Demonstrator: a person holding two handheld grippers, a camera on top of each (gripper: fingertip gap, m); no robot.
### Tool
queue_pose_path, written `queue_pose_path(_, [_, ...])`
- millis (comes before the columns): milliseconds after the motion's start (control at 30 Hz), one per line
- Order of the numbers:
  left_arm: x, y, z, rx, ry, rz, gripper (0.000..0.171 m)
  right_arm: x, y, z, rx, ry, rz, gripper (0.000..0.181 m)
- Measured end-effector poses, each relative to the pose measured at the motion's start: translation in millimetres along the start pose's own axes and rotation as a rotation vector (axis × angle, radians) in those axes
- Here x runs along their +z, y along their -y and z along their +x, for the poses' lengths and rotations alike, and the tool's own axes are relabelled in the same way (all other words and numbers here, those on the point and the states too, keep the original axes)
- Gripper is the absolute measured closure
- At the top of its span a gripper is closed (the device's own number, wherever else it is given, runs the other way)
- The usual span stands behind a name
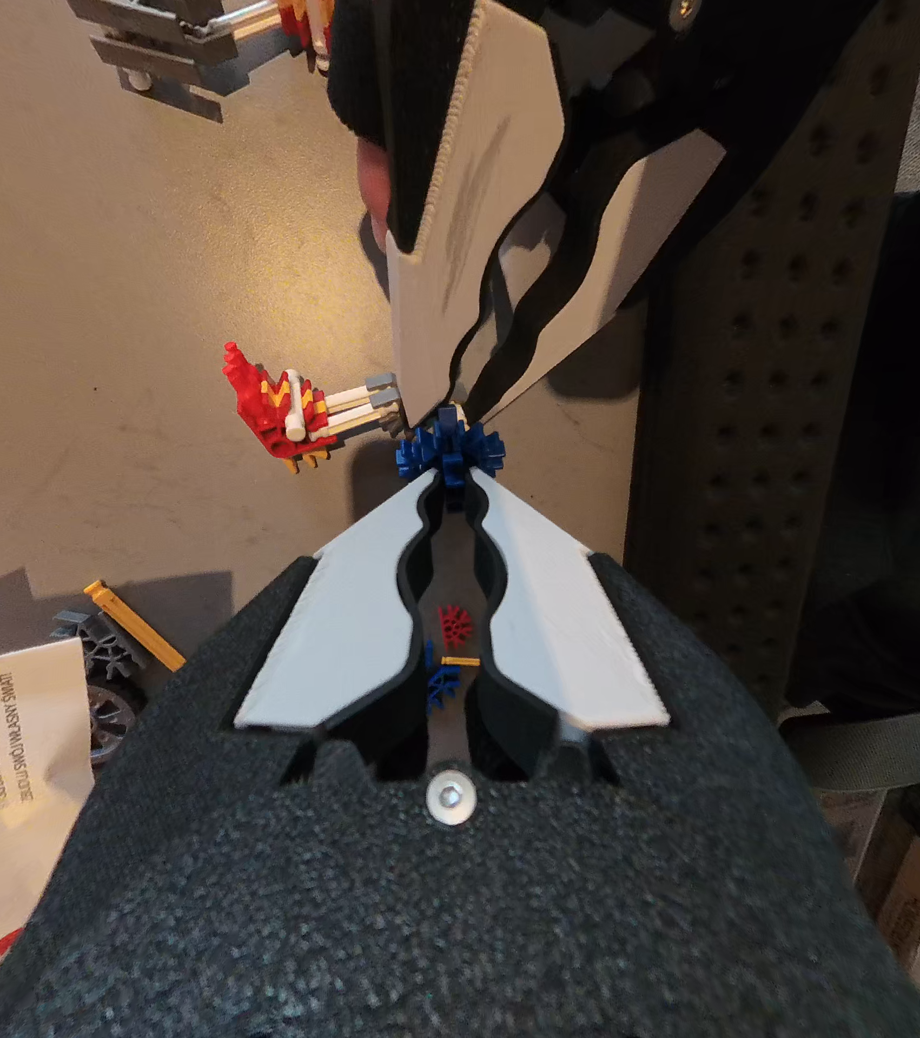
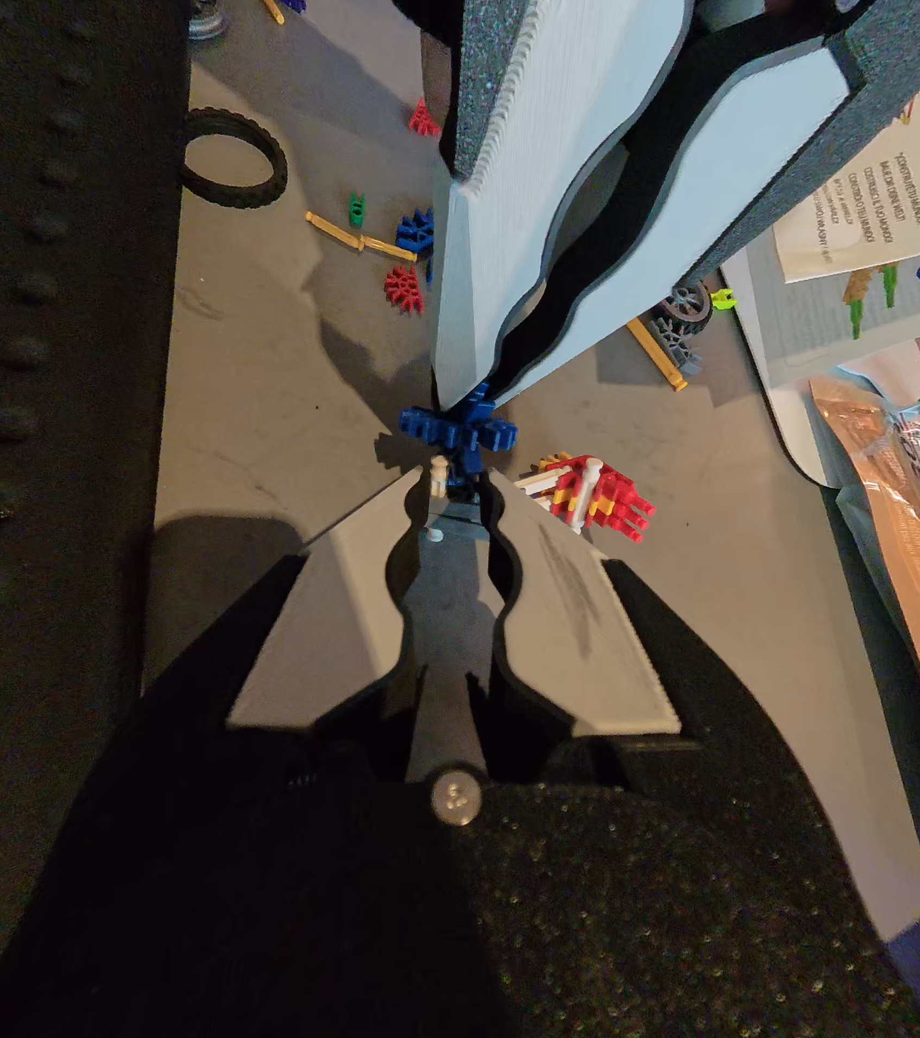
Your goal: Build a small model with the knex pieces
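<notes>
Fingers point(image 1: 477, 494) of both grippers pinch one blue connector cluster point(image 1: 449, 446).

A blue toothed connector cluster point(image 1: 449, 449) sits at frame centre, pinched from below by the left gripper point(image 1: 451, 487). The right gripper point(image 1: 442, 413) closes on its top, beside a red-yellow-white rod assembly point(image 1: 300, 407) jutting left.

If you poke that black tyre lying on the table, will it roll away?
Probably not: the tyre lies flat on its side, so a poke would likely just slide it. Its knobbly tread may grip. It is a hollow ring, so likely light and a bit squashy.
</notes>
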State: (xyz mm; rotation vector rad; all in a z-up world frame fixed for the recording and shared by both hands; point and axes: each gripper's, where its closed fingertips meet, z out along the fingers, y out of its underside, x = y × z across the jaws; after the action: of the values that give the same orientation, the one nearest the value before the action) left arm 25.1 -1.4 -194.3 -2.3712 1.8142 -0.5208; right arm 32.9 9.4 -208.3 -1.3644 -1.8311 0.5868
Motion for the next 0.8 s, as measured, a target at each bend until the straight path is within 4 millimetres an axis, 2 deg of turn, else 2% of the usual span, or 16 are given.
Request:
queue_pose_path(467, [0.1, 2.1, 5.2, -0.001, -0.051, -0.071, 0.165, 0.2, 0.5, -4.2, -0.022, 0.015, -0.004, 0.166])
queue_pose_path(800, [-0.1, 4.1, 5.7, -0.010, -0.047, -0.051, 0.162, 2.1, 0.6, -5.2, -0.017, 0.022, -0.004, 0.174])
